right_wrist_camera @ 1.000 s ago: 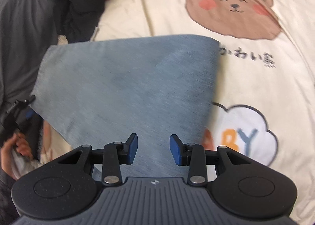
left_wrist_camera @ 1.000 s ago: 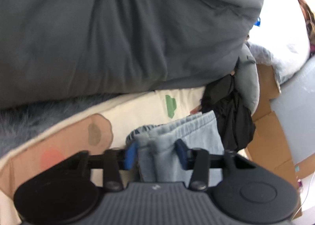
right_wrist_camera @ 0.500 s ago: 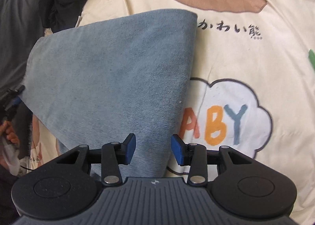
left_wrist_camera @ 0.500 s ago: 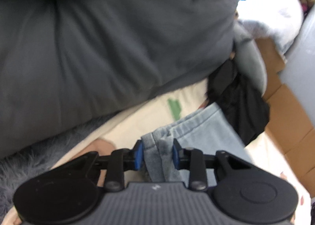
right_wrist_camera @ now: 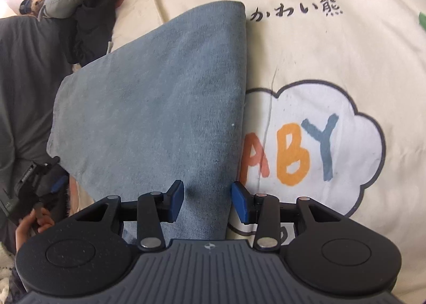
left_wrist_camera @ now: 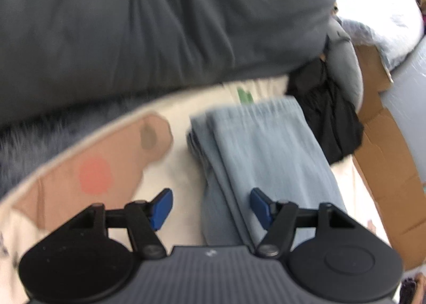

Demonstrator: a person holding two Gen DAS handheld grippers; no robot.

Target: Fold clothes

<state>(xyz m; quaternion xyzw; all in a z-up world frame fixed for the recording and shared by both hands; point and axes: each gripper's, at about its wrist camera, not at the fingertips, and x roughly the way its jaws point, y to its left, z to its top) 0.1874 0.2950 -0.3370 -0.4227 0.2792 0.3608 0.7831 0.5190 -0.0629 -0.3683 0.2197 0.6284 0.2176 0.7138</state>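
A folded blue denim garment (left_wrist_camera: 266,149) lies flat on the cream bear-print blanket (left_wrist_camera: 181,179). My left gripper (left_wrist_camera: 210,208) hovers over its near left edge. Its jaws are opening, and the blue pads (left_wrist_camera: 159,206) stand wide apart without pressing on the cloth. In the right wrist view the same garment (right_wrist_camera: 159,96) spreads out ahead. My right gripper (right_wrist_camera: 207,201) is low over its near right edge, open, with denim between the fingers but not pinched. The left gripper (right_wrist_camera: 57,183) and a hand (right_wrist_camera: 32,221) show at the garment's left corner.
A big dark grey duvet (left_wrist_camera: 159,24) bulges behind the garment. A black garment (left_wrist_camera: 327,117) and a cardboard box (left_wrist_camera: 386,157) lie to its right, and grey fluffy fabric (left_wrist_camera: 32,141) to its left. The blanket's cloud print (right_wrist_camera: 306,144) lies right of the denim.
My left gripper has let go of the bunched denim edge and spread wide; the cloth now lies flat. My right gripper has sunk closer to the garment's right edge.
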